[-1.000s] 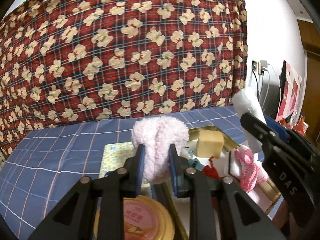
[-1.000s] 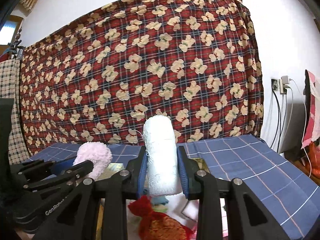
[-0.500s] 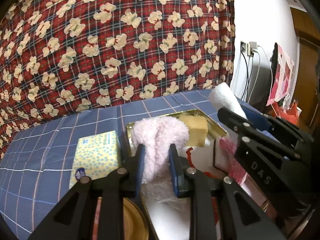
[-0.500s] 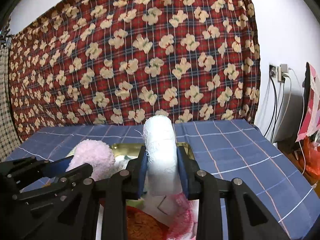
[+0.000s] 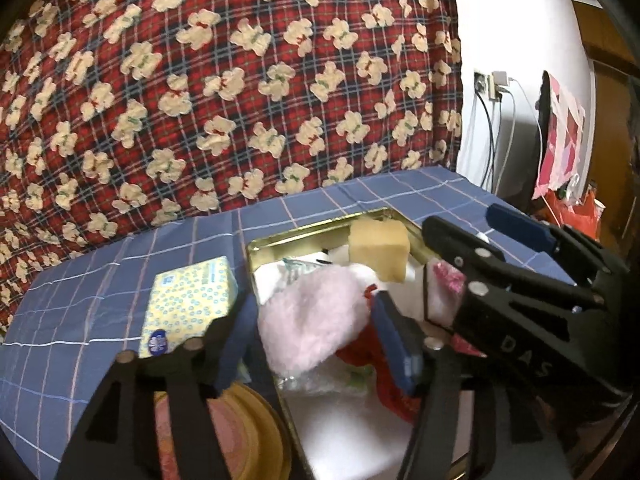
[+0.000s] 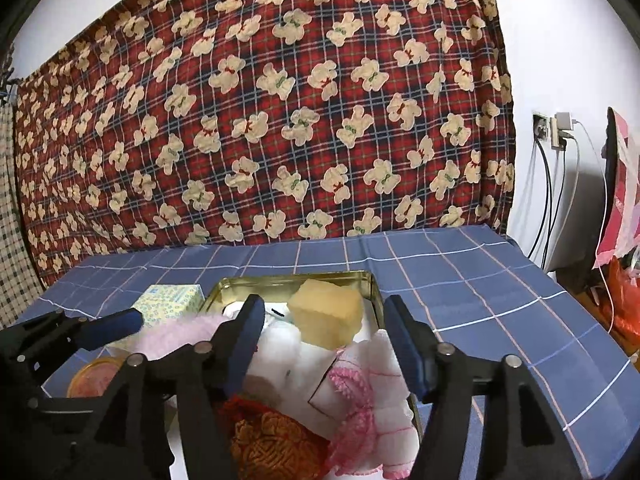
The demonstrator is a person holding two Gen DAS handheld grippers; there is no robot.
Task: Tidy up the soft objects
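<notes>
A gold tin (image 5: 320, 224) (image 6: 372, 284) on the blue checked cloth holds soft things. My left gripper (image 5: 316, 316) is open over it; the fluffy pink piece (image 5: 308, 320) lies loose between its fingers in the tin. My right gripper (image 6: 324, 320) is open above the tin; the white roll (image 6: 280, 352) lies below it beside a yellow sponge (image 6: 326, 314) (image 5: 378, 248), a pink-and-white cloth (image 6: 368, 404) and an orange-red knit (image 6: 272, 440). Each gripper shows at the edge of the other's view.
A yellow patterned tissue pack (image 5: 188, 304) (image 6: 168, 300) lies left of the tin. A round lidded tub (image 5: 240, 432) (image 6: 96, 372) sits at front left. A red bear-print blanket (image 6: 260, 120) hangs behind. Cables and a socket (image 6: 556, 136) are on the right wall.
Both grippers have lowered toward the tin and opened. The pink fluffy piece and the white roll have dropped out of the jaws into the tin.
</notes>
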